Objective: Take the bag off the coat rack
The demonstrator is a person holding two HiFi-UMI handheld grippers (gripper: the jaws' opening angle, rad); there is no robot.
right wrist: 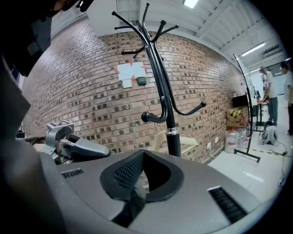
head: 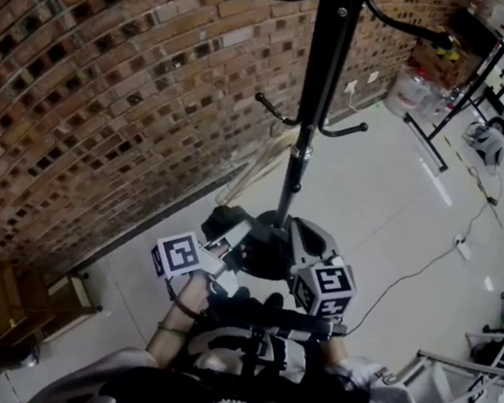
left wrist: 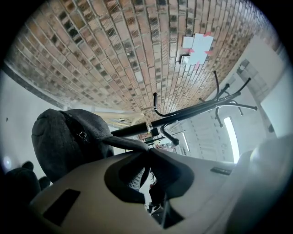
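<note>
In the head view the coat rack (head: pixel 306 110) runs from 12 o'clock down to the middle, and every one of its hooks (head: pixel 271 109) that shows is bare. The left gripper (head: pixel 240 230) and right gripper (head: pixel 297 234) sit side by side at 6 o'clock of its base, close to the person's body. I cannot pick the bag out for certain here. In the left gripper view the jaws are clamped on a dark strap (left wrist: pixel 121 144) that leads to a grey bag (left wrist: pixel 55 137) at 9 o'clock, apart from the rack beyond. In the right gripper view the jaws are closed together with nothing seen between them, and the rack at 12 o'clock is bare. The bag looks already lifted off, so little seems left but carrying it clear.
</note>
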